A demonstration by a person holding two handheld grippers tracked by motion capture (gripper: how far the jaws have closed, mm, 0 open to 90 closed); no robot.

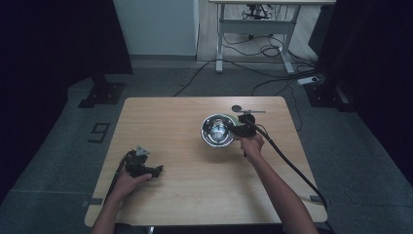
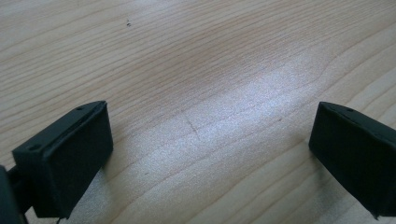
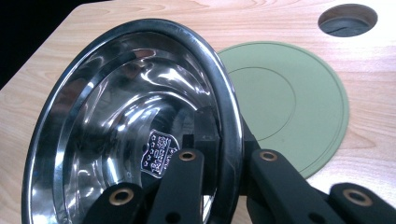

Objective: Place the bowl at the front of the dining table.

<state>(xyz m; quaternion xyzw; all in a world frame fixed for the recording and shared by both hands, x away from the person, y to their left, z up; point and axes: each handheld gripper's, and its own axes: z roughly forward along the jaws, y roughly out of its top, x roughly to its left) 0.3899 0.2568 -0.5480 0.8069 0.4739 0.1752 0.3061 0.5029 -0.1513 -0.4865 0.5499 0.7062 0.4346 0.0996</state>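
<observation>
Item: polished steel bowl (image 3: pixel 130 126), round, rolled rim, small printed label on its inner floor; held tilted by the right claw (image 3: pixel 219 168), whose jaws are clamped on the rim, one inside the wall and one outside. In the high view the bowl (image 1: pixel 217 129) sits just ahead of the right claw (image 1: pixel 242 129), toward the far right part of the table (image 1: pixel 195 195). Handling, judged: rigid, thin-walled and light, not fragile, but smooth and slippery, so a rim pinch can let it pivot or slide; the rolled rim is the sound place to hold it, and the grip should stay firm while it is tilted. Beside the claw and partly under the bowl lies a flat green mat (image 3: pixel 289 102), round, probably soft and grippy, a likely seat for the bowl. Beyond the mat: a round cable hole (image 3: pixel 348 19) in the table. Left claw (image 1: pixel 146 168): resting low near the table's near left edge, well apart from the bowl, jaws spread wide with bare wood between them and nothing held. Surface: pale wood-grain table, smooth, faintly glossy. Room: dim, grey floor, dark curtains at both sides, a desk frame and loose cables (image 1: pixel 272 48) beyond the table.
</observation>
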